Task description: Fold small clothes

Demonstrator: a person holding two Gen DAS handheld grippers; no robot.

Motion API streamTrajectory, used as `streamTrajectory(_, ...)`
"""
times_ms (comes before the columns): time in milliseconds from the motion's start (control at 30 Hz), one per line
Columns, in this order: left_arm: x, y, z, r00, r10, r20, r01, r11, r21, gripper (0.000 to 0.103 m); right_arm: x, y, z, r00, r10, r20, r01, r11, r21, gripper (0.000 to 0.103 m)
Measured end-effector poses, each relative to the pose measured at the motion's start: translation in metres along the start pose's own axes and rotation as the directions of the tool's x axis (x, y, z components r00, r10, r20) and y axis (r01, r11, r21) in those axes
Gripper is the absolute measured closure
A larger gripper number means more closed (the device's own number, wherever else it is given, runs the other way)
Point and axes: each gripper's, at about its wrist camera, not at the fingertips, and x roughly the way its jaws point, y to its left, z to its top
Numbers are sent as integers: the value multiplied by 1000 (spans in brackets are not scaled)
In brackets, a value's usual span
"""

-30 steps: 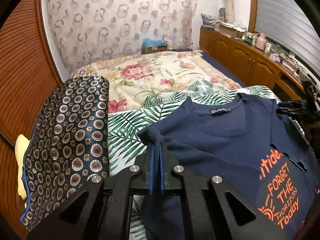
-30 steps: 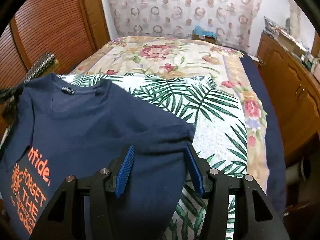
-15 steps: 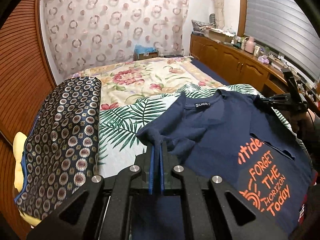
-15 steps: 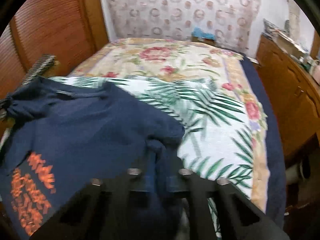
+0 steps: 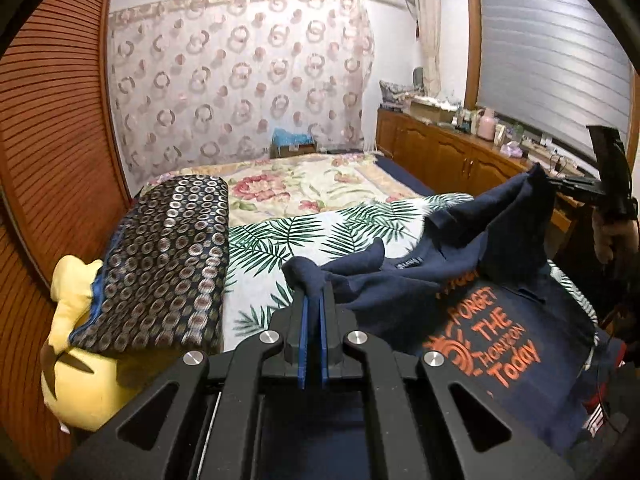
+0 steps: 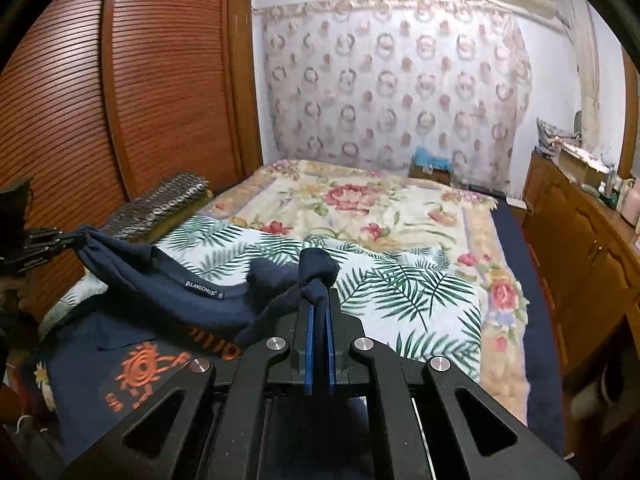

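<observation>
The left gripper (image 5: 313, 300) has its blue pads pressed together on a bunched shoulder of the navy shirt (image 5: 416, 292), the knot of cloth poking up at 12 o'clock of the jaws. The right gripper (image 6: 319, 304) is likewise clamped on the other shoulder, a lump of fabric standing above its pads. In the left wrist view the right gripper (image 5: 576, 186) shows at 2 o'clock, holding its corner higher than the left one.

The shirt hangs between the two grippers, its top edge stretched across from side to side, so the raised part's long axis runs shoulder to shoulder. The collar label (image 6: 204, 291) faces up and toward the right camera. The lower body lies on the palm-leaf blanket (image 6: 400, 280) with the orange print (image 5: 488, 340) face up, the hem toward the person.

A patterned cushion (image 5: 168, 256) lies at 9 o'clock of the shirt, on a yellow pillow (image 5: 80, 380).
</observation>
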Motion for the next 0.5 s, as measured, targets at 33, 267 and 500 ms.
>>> streamTrajectory(33, -11, -1, -5, 1000, -2, 10, 2, 1000, -7, 98, -12, 2, -6, 1000, 1, 10, -1, 1000, -3, 98)
streamTrajectory(267, -44, 3, -37, 1000, -2, 12, 2, 999, -37, 98, -64, 13, -43, 1000, -2, -12, 2, 999, -35, 98)
streamTrajectory(500, -74, 2, -62, 1000, -3, 21, 4, 998, -55, 98, -105, 18, -60, 999, -1, -44, 1, 1000, -11, 98)
